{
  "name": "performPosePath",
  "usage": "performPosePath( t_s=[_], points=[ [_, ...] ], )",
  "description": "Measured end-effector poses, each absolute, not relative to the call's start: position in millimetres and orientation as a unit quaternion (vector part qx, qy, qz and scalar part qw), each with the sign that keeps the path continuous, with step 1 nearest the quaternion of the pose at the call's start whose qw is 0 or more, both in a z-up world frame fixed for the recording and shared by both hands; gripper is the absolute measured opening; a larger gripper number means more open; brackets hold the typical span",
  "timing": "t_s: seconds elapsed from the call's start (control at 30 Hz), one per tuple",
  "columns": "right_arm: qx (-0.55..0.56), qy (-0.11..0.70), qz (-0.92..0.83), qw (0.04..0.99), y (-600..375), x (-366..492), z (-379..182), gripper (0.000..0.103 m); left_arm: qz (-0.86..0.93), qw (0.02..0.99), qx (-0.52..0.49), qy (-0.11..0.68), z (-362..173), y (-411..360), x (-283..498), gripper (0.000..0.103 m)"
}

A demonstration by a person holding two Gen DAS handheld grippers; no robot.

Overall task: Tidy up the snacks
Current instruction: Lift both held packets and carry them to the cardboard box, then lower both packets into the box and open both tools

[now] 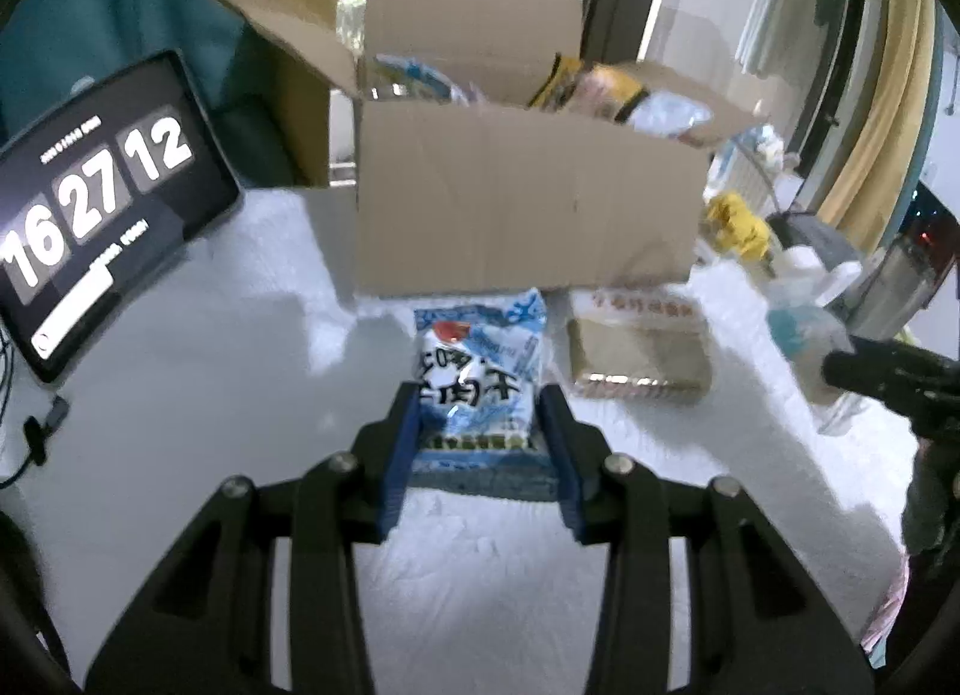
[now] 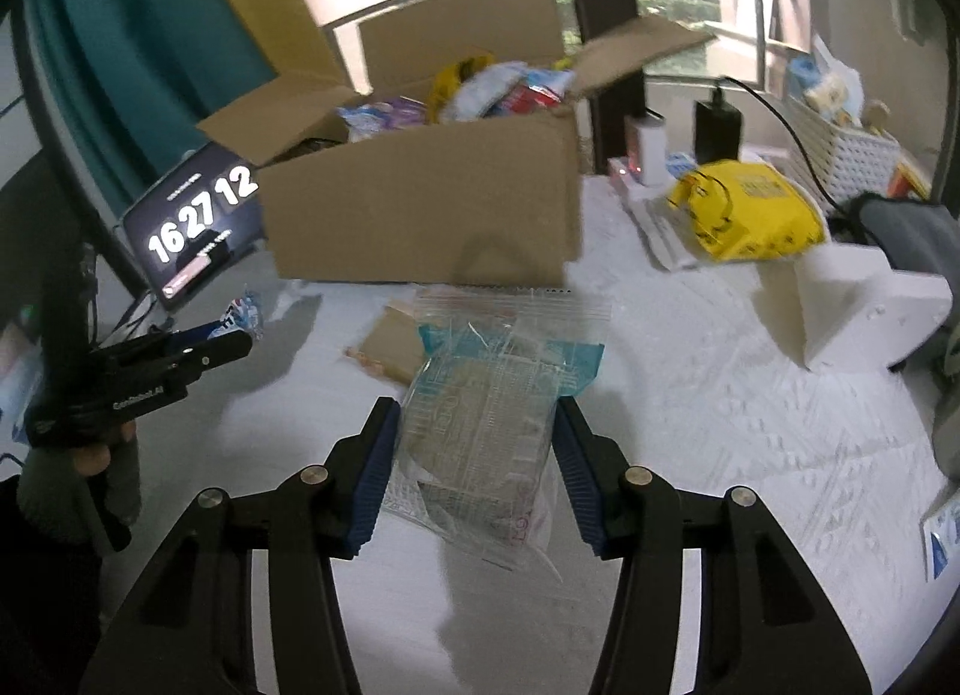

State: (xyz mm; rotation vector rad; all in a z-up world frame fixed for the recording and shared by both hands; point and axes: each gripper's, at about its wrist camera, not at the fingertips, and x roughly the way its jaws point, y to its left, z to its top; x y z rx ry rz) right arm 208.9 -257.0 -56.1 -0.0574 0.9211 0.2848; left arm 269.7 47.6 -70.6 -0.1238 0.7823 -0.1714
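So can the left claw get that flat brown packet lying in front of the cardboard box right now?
Probably not yet. The left claw is already clamped on a blue snack bag, so it has no free grip. The way to the brown packet by the cardboard box looks clear otherwise.

You see a blue-and-white snack packet (image 1: 480, 377) with bold black characters and a red spot near its top, and a clear bag (image 2: 486, 425) banded in teal. At twelve o'clock sits a plain brown cardboard box (image 1: 528, 197); at two o'clock in the right view, a bright yellow bag (image 2: 750, 209). The tablecloth (image 2: 720, 425) is white; the gripper pads (image 1: 401, 467) are dark blue.
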Motion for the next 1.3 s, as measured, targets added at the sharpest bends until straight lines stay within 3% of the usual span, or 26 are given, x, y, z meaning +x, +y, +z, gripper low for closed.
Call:
performPosePath(
  t_s=[0.7, 1.3],
  points=[
    [-0.056, 0.364, 0.199, 0.908, -205.3, 265.4, 10.3, 0.055, -0.106, 0.950, -0.055, 0.290, 15.2, 46.3, 294.4, 0.041],
    [-0.047, 0.331, 0.215, 0.918, -179.0, 372.8, 31.2, 0.055, -0.086, 0.962, -0.062, 0.250, 47.5, 61.9, 359.7, 0.042]
  ],
)
